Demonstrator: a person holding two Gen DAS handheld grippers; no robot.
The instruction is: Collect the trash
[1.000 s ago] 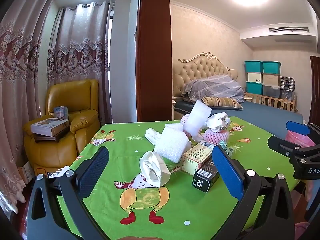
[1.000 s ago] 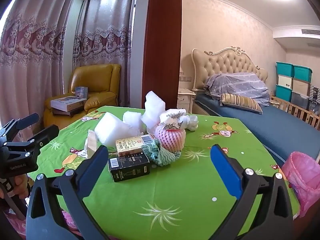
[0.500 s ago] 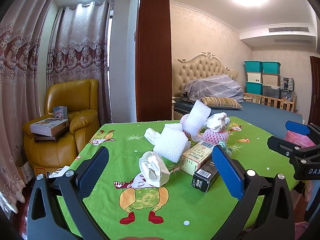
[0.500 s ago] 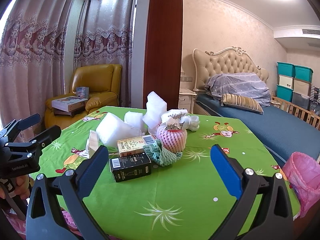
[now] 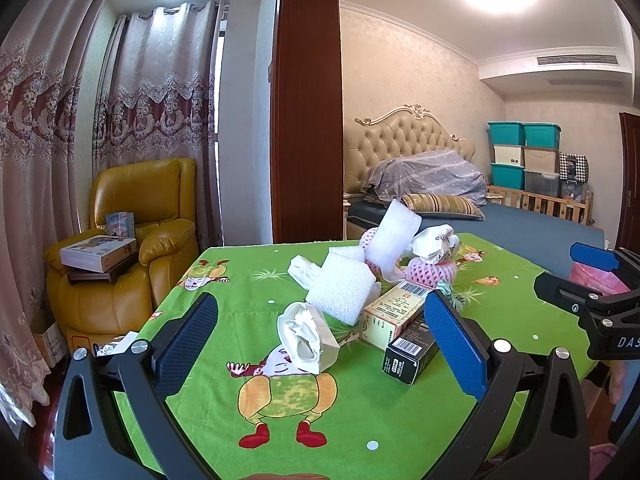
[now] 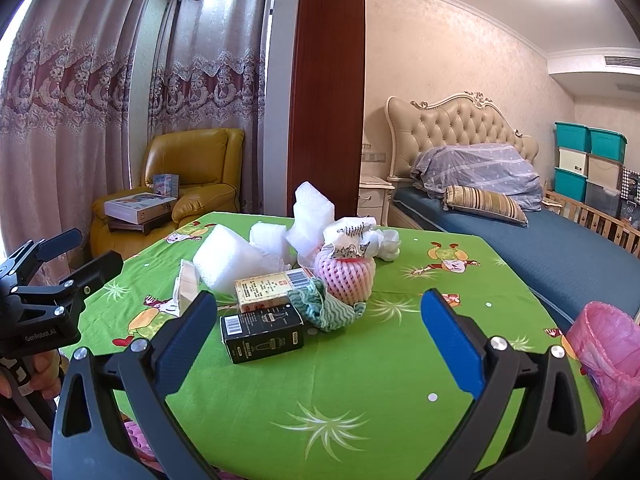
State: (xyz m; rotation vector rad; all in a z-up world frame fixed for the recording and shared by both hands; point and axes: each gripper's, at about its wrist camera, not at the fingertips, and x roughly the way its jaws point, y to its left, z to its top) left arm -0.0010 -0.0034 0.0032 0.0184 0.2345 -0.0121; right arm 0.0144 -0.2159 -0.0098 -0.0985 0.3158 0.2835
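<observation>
Both tongs stand wide apart and empty, short of the trash heaped mid-table: the left gripper (image 5: 320, 338) has the crumpled white tissue (image 5: 305, 334) just ahead between its fingers, the right gripper (image 6: 318, 328) has the black carton (image 6: 262, 334) ahead, toward its left finger. Judging from this, nothing is collected yet; take the near loose pieces first, closing low so the foam block (image 6: 230, 258) and the yellow box (image 6: 272, 286) behind are not toppled. The pink bin bag (image 6: 608, 356), at the table (image 6: 360, 400) edge beyond the right finger, shows no contents from here
</observation>
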